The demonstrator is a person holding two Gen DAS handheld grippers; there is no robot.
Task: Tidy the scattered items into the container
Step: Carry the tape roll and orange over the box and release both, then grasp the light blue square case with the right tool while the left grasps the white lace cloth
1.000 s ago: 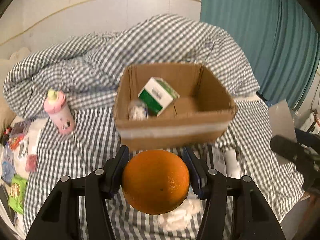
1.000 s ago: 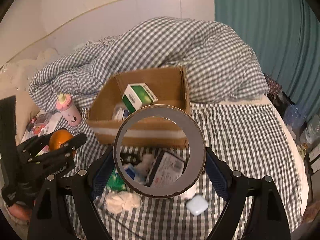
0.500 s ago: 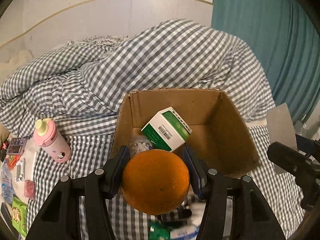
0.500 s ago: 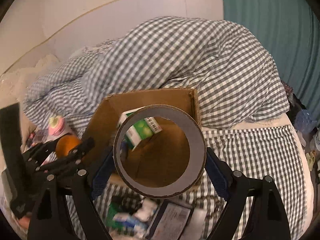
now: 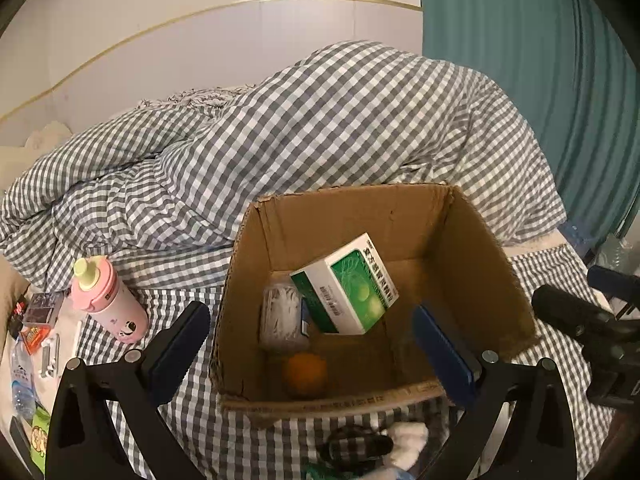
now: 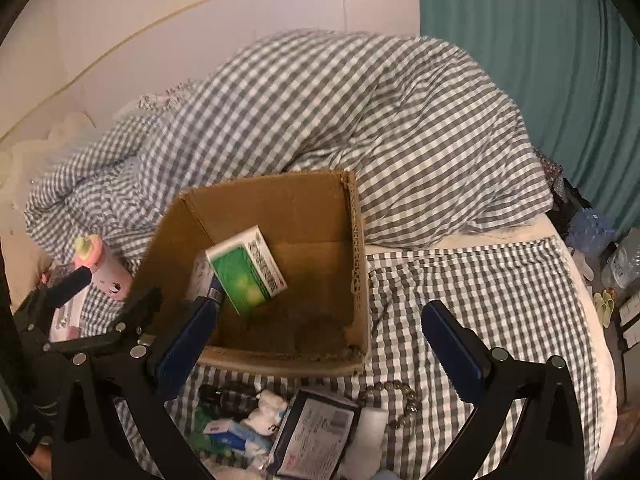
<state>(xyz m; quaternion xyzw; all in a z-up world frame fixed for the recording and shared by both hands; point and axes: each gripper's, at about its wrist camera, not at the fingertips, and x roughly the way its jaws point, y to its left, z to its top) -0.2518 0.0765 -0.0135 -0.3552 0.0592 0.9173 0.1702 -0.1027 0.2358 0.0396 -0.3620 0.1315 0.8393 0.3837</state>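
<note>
Bed with grey-white gingham sheet carries everything. Cardboard box sits centre frame, heaped duvet behind it. Pink bottle lies left of box, small packets at far left edge. Bead bracelet, printed packet and white wad lie bottom centre.

Two wrist cameras look steeply down from close above a bed, sharing the open cardboard box.

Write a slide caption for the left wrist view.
Opening left gripper above brown cardboard box holding round orange fruit and green-and-white carton.
</note>
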